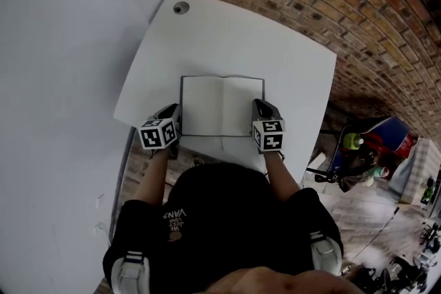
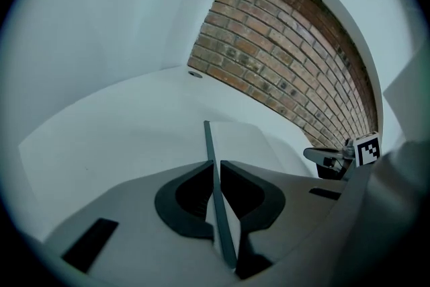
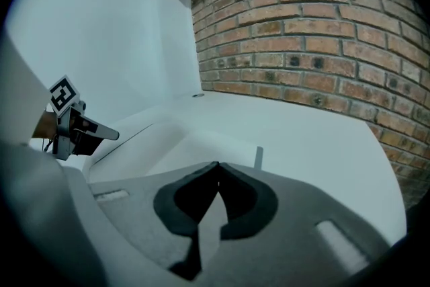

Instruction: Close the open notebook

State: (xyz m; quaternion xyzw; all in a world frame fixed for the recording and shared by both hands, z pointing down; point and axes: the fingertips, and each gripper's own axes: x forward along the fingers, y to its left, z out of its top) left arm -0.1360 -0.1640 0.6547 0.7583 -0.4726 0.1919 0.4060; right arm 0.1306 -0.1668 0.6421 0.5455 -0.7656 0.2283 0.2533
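An open notebook with blank white pages and a dark cover lies flat on the white table, close to its near edge. My left gripper is at the notebook's near left corner. In the left gripper view the thin dark edge of the left cover runs between the jaws of my left gripper, whose tips close against it on both sides. My right gripper is at the near right corner. In the right gripper view that gripper has its tips touching, nothing between them, and a short dark strip stands just to its right.
A round cable hole sits in the table's far left corner. A brick wall runs behind and to the right, a white wall to the left. Coloured clutter lies on the floor at the right.
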